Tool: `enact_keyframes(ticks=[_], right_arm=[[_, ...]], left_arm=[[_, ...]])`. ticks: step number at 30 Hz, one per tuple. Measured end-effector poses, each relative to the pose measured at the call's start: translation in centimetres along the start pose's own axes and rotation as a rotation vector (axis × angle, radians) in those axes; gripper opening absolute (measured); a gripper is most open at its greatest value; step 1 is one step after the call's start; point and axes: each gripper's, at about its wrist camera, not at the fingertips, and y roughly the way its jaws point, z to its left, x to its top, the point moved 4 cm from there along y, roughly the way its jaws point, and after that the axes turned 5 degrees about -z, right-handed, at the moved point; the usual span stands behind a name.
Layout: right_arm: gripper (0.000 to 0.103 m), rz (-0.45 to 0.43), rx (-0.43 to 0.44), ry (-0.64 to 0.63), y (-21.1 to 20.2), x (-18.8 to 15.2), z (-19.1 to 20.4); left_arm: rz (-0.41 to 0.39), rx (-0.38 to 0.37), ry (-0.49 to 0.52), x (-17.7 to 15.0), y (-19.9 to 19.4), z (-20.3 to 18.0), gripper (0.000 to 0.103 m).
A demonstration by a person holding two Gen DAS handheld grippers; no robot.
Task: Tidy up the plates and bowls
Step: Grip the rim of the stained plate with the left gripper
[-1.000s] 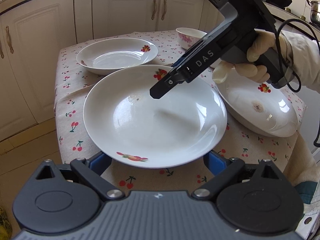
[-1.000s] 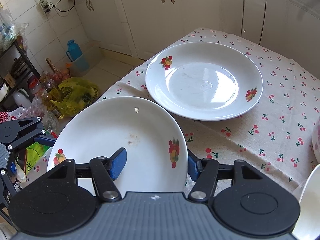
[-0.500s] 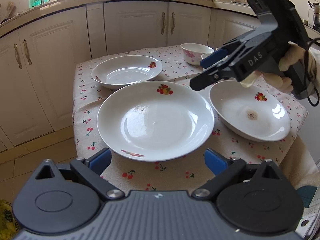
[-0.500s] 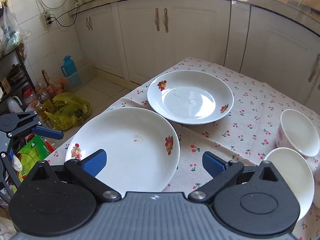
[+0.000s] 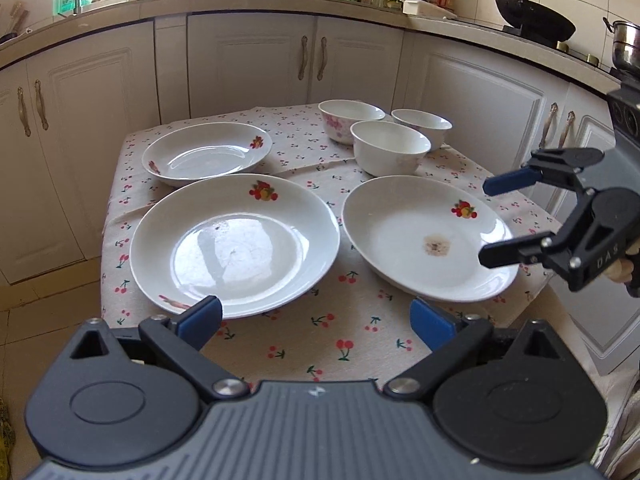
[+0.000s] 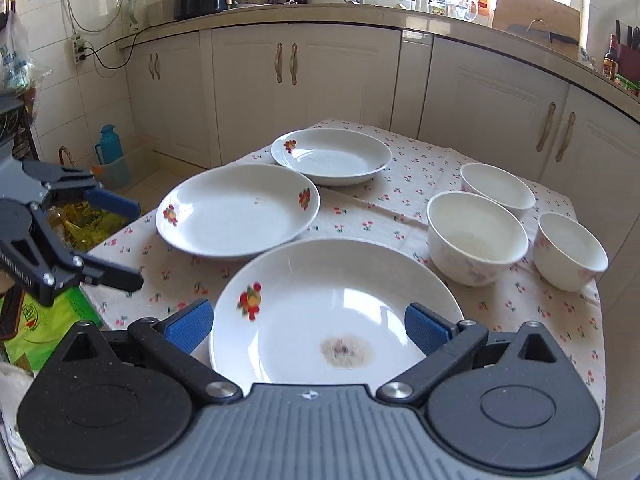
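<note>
Left wrist view: the left gripper (image 5: 316, 318) has its jaws spread wide and empty, low in the frame, just short of the near plate (image 5: 234, 244) at centre. The stained plate (image 5: 430, 242) lies to its right, a third plate (image 5: 208, 152) in the upper left, three bowls (image 5: 390, 148) top centre, all on the tabletop (image 5: 340, 344). The right gripper (image 5: 492, 220) hangs at the right edge, jaws released, holding nothing. The glazed rims look slippery; a shallow pinch could let a plate slide free.

Right wrist view: the right gripper's blue pads (image 6: 426, 328) straddle the stained plate, apart from it as far as I can tell. This plate reaches the tabletop's near edge, so a nudge might tip it off. The cloth is rucked mid-frame and could drag
</note>
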Motion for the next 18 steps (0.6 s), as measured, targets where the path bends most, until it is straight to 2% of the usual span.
enact_keyframes(ticks=[5,10,18], right_arm=[[0.103,0.029,-0.048,0.001,-2.3,-3.8,-0.4],[0.103,0.047,-0.057,0.033,-2.3,-6.2,-1.2],[0.103,0.051,-0.056,0.051,-0.2,-7.3,-2.0]], left_arm=[[0.001,-0.010,0.025,1.0,0.6,-1.9,0.100],[0.013,-0.024,0.067,2.0,1.8,-3.6,0.100],[0.056,-0.053,0.126,3.5,4.1,-5.1,0.100]])
